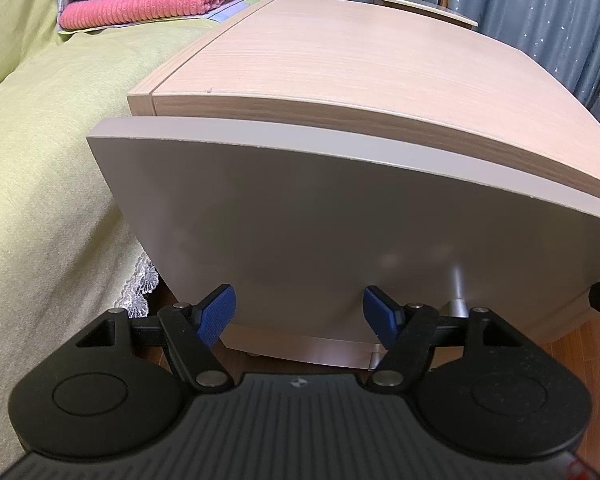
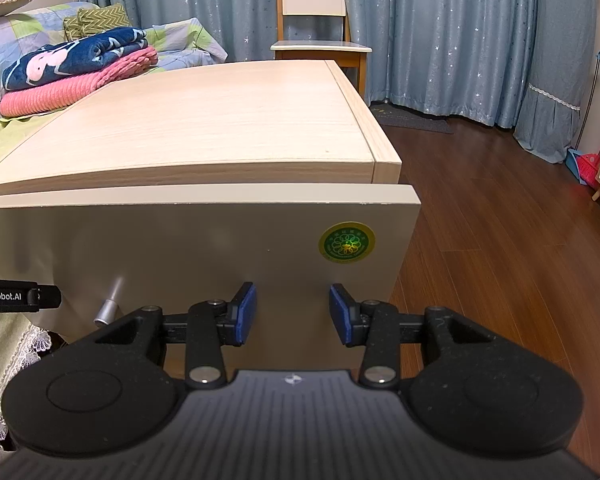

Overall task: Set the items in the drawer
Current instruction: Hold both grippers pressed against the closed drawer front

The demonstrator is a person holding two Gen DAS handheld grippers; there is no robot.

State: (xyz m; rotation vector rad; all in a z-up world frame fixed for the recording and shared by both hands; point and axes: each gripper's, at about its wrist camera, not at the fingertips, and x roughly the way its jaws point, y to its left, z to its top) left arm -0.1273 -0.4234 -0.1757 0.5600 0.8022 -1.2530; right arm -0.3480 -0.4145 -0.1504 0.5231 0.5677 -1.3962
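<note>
With both tongs, left [image 1: 299,312] and right [image 2: 293,314], wide and empty at the drawer [image 2: 204,248], one should probably close squarely on the knob [image 2: 107,312] and pull straight.

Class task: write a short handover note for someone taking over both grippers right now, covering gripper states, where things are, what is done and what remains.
Left gripper: open, empty, facing the drawer front.
Right gripper: open, empty, facing the same front near the green sticker.
The metal knob sits between the two grippers, ungrasped.
Drawer looks shut or nearly so; its inside is hidden.
Nightstand top is bare; no items to stow are in view.
Left: open the drawer, fetch the items, place them inside.
</note>
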